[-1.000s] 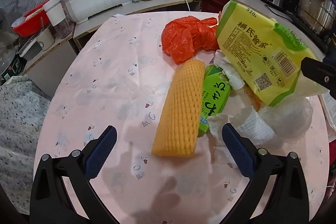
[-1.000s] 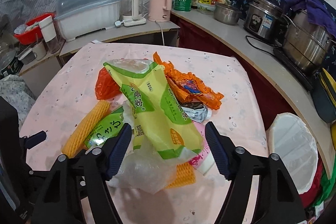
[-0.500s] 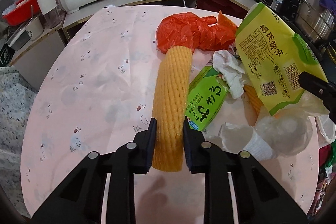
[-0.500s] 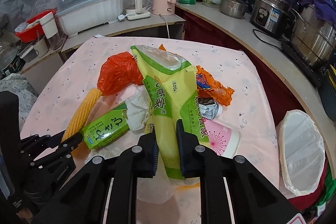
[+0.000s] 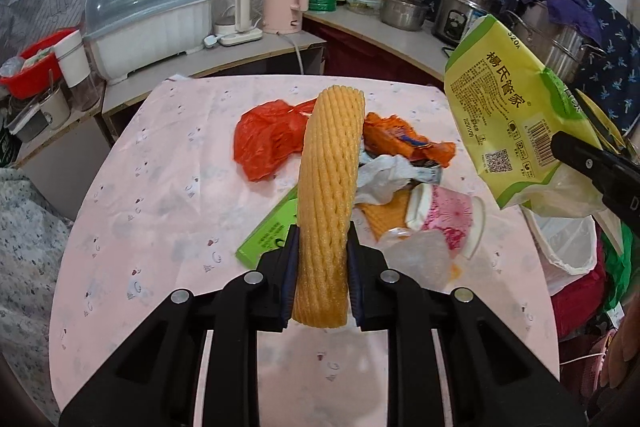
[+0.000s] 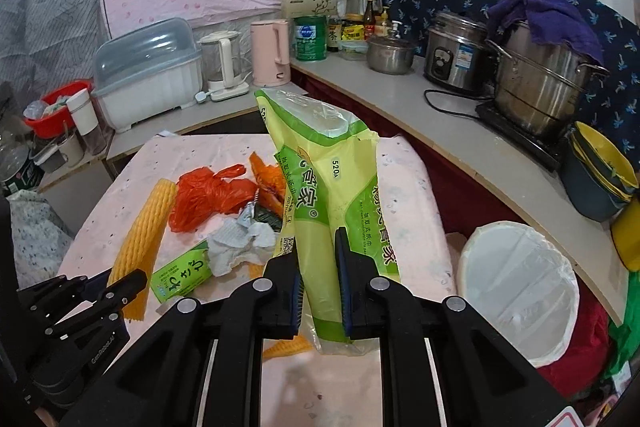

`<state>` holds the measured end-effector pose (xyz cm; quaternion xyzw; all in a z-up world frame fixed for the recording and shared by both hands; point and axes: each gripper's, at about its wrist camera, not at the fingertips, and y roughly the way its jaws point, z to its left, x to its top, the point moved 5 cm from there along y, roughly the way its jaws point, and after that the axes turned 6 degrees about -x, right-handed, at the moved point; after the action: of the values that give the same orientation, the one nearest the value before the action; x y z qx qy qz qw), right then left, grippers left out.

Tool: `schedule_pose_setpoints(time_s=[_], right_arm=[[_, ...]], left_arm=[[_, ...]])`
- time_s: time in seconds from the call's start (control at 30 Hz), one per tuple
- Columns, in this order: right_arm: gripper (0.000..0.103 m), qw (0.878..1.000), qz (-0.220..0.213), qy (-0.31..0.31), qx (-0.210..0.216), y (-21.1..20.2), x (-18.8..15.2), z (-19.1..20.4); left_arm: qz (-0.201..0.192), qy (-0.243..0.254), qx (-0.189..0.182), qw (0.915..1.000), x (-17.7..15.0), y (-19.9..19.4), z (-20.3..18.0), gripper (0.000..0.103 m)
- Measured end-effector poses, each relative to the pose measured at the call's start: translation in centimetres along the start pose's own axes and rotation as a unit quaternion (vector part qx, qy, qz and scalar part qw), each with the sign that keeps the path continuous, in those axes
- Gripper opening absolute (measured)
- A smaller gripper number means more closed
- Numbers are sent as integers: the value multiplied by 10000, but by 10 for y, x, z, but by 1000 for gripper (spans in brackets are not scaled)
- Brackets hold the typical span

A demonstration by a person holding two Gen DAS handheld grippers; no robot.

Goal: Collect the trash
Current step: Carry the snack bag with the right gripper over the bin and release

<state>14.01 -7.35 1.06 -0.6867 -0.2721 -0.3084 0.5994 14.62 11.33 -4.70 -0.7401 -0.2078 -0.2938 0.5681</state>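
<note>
A: Both pairs of tongs are loaded! The left tongs [image 5: 321, 263] have just closed on the yellow foam net sleeve [image 5: 329, 195], pads pinching its near end, the rest standing up toward twelve o'clock, clear of the pink counter [image 5: 160, 187].

B: And it barely sags. Light and springy, I'd judge; it squashes under the pads, so a hold near the end is enough.

A: The right tongs [image 6: 318, 281] have just clamped down too, gripping the yellow-green tissue wrapper [image 6: 332, 187] low on its body, its open mouth up at twelve.

B: Thin, slick film, limp and nearly weightless by the look of it. Pinched through a fold like that it shouldn't slip.

A: Any print?

B: "520A" on the side, big Chinese characters, a barcode and QR code in the left view. The green packet [image 6: 182, 273] on the counter at nine carries Japanese lettering; I can't read it surely.

A: The lined white bin [image 6: 518, 291] waits at three o'clock beside the counter. The red bag [image 6: 208, 197], crumpled tissue [image 6: 240, 245] and pink cup [image 5: 444, 215] lie on the counter.
</note>
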Motion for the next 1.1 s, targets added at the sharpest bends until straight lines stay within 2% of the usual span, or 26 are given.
schedule_pose_setpoints(time_s=[0.33,0.7,0.9,1.1], right_arm=[[13,9953,-157,779,-556,-24,-10,-98],[13,9788,24,1621,-1250,-25,-53,-215],[13,9716,198,1880,-1425,-13,-76,-254],[14,9677,353,2000,-1494,4,-88,-278]], left_arm=[[-85,747,-665,9949,8,-6,-119,21],[116,1471,-1390,9792,-7,22,-249,21],[286,1777,-1741,9681,-15,49,-305,21],[502,1951,-1912,9607,-22,78,-336,21]])
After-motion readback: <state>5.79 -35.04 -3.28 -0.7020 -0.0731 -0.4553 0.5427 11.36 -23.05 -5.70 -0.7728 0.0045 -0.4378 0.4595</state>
